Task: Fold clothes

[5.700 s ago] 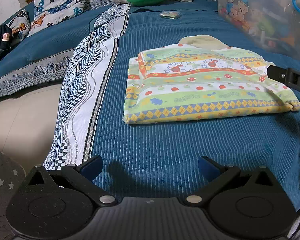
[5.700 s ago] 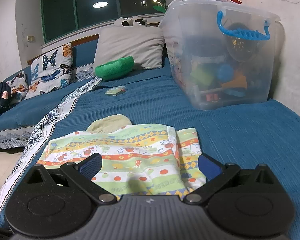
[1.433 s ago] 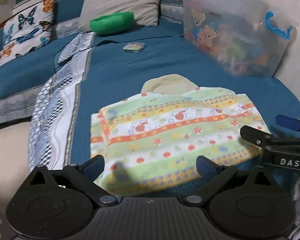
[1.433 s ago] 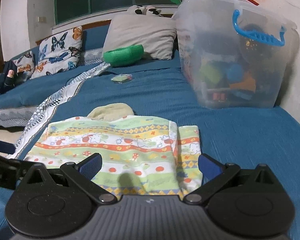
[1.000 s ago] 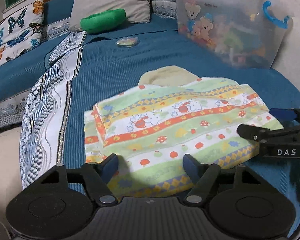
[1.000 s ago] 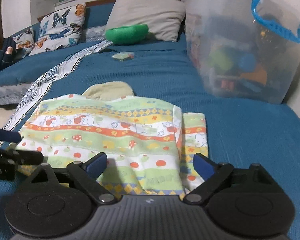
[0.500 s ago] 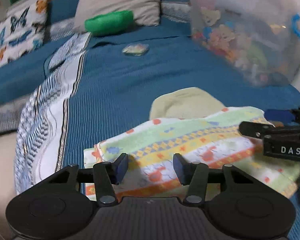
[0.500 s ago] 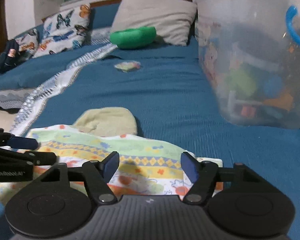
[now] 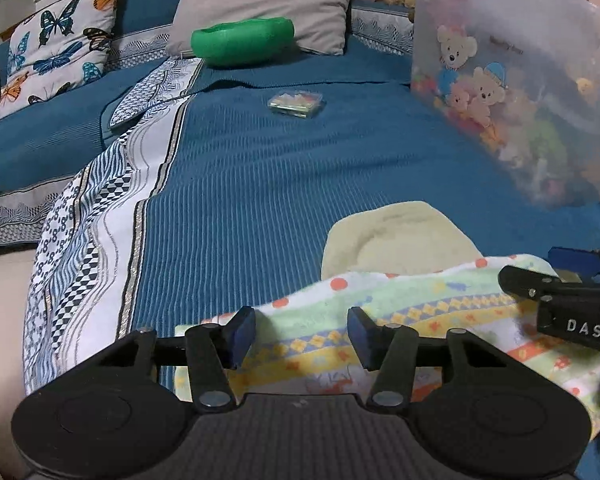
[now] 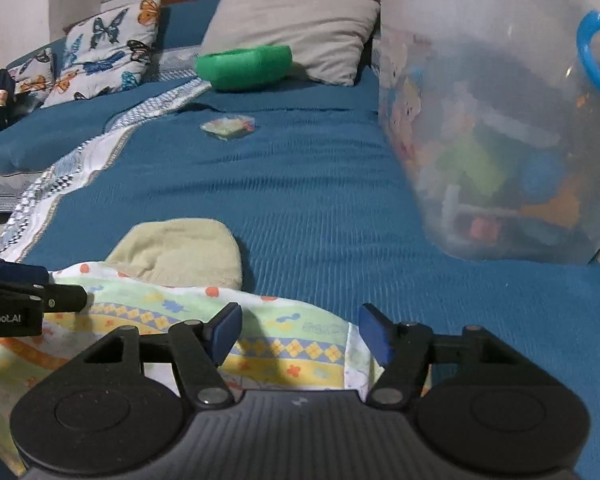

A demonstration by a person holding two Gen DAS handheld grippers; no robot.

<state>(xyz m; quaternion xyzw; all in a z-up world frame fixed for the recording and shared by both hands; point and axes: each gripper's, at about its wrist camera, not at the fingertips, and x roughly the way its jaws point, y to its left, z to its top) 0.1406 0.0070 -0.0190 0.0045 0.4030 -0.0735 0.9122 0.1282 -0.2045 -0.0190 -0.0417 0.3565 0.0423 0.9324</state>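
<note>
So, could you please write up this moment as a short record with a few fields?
surface: bed with a blue cover
garment: striped printed top, folded flat, cream hood poking out at the far edge
left gripper: over the top's left part, jaws opening, cloth in the gap but not pinched
right gripper: over the top's right part, jaws apart, nothing pinched
nearby: clear toy bin, green cushion, grey pillow

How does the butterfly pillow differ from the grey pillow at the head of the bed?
The butterfly pillow is white with a colourful butterfly print; the grey pillow is plain. The butterfly pillow sits further left, clear of the green cushion; the grey pillow has that cushion against its front. Both lean upright on the blue bedspread.
</note>
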